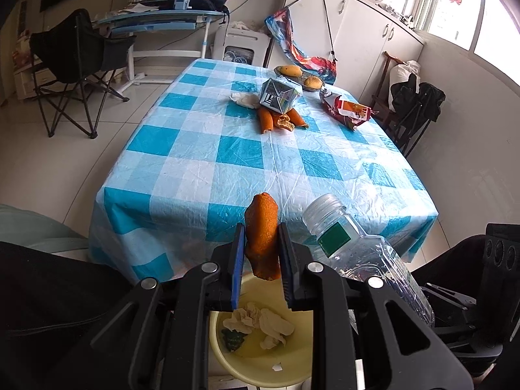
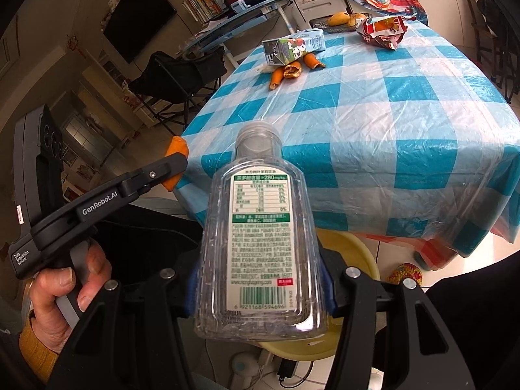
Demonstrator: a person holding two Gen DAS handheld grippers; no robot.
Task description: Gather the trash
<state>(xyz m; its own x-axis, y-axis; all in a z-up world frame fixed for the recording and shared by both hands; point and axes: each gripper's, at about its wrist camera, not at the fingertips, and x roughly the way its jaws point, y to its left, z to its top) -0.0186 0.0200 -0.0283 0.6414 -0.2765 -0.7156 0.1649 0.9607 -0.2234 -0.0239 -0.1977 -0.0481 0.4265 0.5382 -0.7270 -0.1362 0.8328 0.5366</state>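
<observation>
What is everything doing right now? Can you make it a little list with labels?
left tongs: shut on the orange peel, above the yellow bin
right tongs: shut on the clear plastic bottle, no cap on it
yellow bin: on the floor by the table, crumpled tissues inside
table: blue checked cloth
still on table: more orange peels, a drink carton, a snack bag, a tissue

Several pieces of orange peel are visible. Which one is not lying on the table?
The peel clamped between the left gripper fingers, held above the yellow bin. The other peels lie on the table beside the carton.
</observation>
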